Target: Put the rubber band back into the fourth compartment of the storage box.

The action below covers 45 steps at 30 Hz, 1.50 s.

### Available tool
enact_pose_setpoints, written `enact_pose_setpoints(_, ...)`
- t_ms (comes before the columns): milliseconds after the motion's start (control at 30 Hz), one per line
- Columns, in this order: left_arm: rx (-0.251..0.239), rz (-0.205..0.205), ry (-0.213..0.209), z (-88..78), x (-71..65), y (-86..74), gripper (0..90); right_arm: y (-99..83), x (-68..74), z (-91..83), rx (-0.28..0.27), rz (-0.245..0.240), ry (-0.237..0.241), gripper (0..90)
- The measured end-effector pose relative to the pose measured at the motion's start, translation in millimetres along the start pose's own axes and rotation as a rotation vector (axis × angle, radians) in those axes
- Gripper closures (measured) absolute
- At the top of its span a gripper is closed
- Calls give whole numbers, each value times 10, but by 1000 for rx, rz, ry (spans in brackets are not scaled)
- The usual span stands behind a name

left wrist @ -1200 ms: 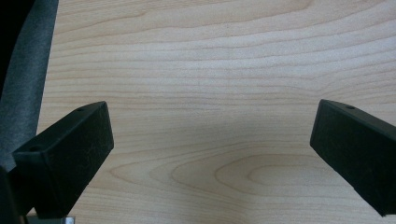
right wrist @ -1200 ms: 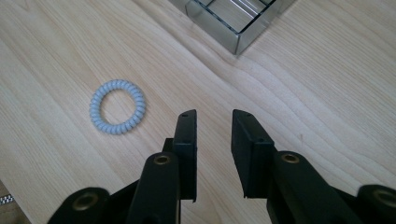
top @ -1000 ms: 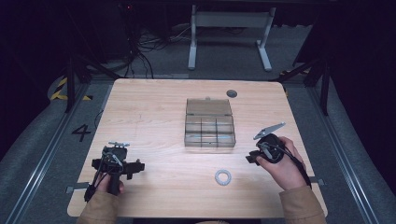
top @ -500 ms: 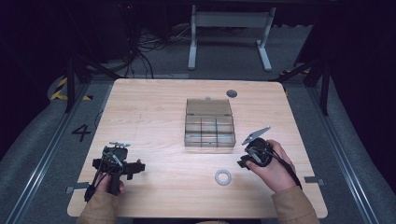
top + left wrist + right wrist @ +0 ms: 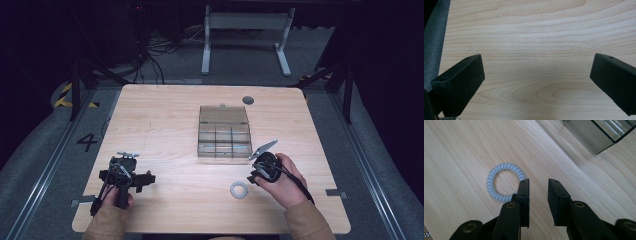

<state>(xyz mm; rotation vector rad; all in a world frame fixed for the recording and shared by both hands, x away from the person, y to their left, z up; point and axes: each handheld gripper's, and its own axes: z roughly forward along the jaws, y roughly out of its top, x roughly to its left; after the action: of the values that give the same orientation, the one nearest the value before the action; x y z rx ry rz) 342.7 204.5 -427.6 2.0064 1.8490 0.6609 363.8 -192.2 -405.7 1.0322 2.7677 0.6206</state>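
The pale coiled hair tie lies flat on the wooden table, on the near side of the clear compartment box and apart from it. The right gripper hangs just beside the tie; its 2 jaws stand a narrow gap apart with nothing between them, 1 jaw overlapping the ring's edge in the right gripper view. Far from the box, the left gripper has its jaws spread wide over bare wood, holding nothing.
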Motion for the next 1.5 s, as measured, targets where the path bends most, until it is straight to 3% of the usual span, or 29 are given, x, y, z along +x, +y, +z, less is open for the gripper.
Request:
enact_pose_setpoints(633, 8, 2, 4, 4, -5, 2, 0, 31, 96, 210, 19, -28, 34, 758)
enact_pose_setpoints(1500, 15, 5, 14, 16, -11, 2, 0, 63, 178, 355, 53, -69, -7, 782)
